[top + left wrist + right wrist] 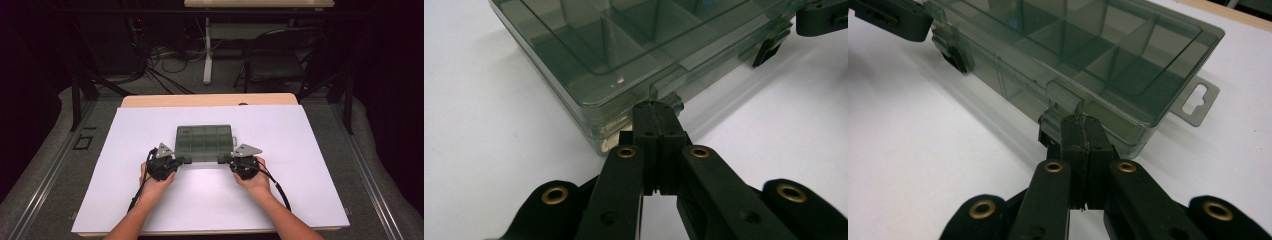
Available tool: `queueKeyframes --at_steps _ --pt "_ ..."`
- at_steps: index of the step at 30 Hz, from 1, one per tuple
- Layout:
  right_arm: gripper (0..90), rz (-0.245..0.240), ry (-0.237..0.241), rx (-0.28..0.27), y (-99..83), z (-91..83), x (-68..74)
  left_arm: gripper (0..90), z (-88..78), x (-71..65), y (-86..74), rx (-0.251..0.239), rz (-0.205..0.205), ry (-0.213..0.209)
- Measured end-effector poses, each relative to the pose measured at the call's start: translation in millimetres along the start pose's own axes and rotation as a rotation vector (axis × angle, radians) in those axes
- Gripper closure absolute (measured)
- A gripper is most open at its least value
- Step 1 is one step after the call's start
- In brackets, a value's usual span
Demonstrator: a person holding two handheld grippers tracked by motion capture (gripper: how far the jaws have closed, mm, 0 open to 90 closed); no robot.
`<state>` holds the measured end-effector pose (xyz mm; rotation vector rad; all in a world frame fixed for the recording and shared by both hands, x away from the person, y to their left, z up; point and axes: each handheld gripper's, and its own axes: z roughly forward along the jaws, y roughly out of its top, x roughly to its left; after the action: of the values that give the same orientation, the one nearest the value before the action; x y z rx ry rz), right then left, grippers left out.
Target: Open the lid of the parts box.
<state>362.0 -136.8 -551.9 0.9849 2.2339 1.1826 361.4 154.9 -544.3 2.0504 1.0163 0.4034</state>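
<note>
With both tongs closed, empty, the left gripper (655, 111) and right gripper (1082, 125) each nosed a front latch (1064, 100) of the compartment box (204, 142) just ahead; levering both latches evenly seemed wisest.

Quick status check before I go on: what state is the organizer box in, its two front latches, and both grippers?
Organizer box: lid down, lying flat on the white table, compartments look empty.
Left latch: down against the box front, left gripper tip at it.
Right latch: down, right gripper tip at it.
Left gripper: jaws shut together, nothing between them.
Right gripper: jaws shut together, nothing between them.
</note>
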Motion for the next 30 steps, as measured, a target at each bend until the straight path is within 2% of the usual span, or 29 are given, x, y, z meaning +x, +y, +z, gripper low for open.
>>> queueKeyframes --at_steps 4,5,9,15,19,23,24,27,30 --pt "90.0 0.009 -0.006 -0.054 4.6 -4.4 -0.5 90.0 -4.2 1.0 1.9 -0.037 -0.023 0.006" --pt "90.0 0.013 -0.010 -0.044 6.0 -6.6 -0.8 90.0 -4.8 1.2 2.2 -0.050 -0.029 0.012" --pt "90.0 0.031 -0.010 -0.063 6.6 -7.6 -3.2 90.0 -7.2 3.3 2.9 -0.064 -0.038 0.027" --pt "90.0 0.025 -0.014 -0.059 7.8 -8.9 -4.2 90.0 -8.2 6.1 4.0 -0.074 -0.061 0.027" --pt "90.0 0.037 -0.021 -0.058 7.5 -8.5 -5.7 90.0 -9.7 8.4 5.2 -0.073 -0.070 0.021" --pt "90.0 0.038 -0.028 -0.053 9.6 -9.0 -9.3 90.0 -9.8 11.0 7.1 -0.087 -0.096 0.018" --pt "90.0 0.046 -0.029 -0.050 10.5 -9.1 -9.7 90.0 -9.5 12.2 8.0 -0.090 -0.118 0.014" --pt "90.0 0.046 -0.036 -0.060 14.8 -8.1 -12.1 90.0 -9.3 16.9 10.7 -0.089 -0.148 0.010" --pt "90.0 0.049 -0.034 -0.055 21.0 -7.6 -13.4 90.0 -11.5 20.5 17.7 -0.098 -0.155 0.016"
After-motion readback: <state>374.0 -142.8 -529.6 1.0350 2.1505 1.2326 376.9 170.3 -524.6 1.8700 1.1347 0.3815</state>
